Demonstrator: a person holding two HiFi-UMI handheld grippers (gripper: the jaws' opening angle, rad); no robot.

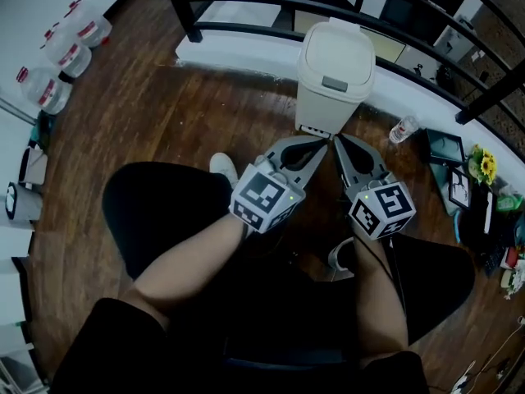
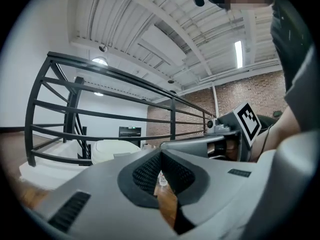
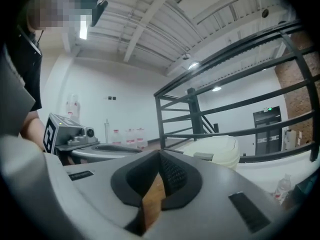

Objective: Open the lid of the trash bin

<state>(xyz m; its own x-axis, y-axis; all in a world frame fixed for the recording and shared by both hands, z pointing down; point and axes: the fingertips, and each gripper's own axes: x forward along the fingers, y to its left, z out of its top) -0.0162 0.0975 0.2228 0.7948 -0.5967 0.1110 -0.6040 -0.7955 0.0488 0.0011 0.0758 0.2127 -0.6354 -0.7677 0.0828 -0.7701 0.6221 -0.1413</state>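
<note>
You are sitting with the bin (image 1: pixel 325 109) right in front of you on the wood floor (image 1: pixel 148 121), just by the white base of the black rail (image 1: pixel 182 11). Its lid (image 1: pixel 336 48) is lying flat and closed, so as far as the pictures are showing, the job is not started yet. You are holding the left gripper (image 1: pixel 321 141) and the right gripper (image 1: pixel 337 140) side by side, low down near the bottom front of the bin, with their tips close together. Both are clenched with nothing in them. In each gripper view the jaws are meeting at the tip, and only floor is showing through the gap behind. Neither one is touching the lid. The grey tab (image 1: pixel 335 83) on the lid's front is looking like the place to press or lift, and it is sitting higher than your grippers. So all the work is left: getting up to the lid, then opening it.
</note>
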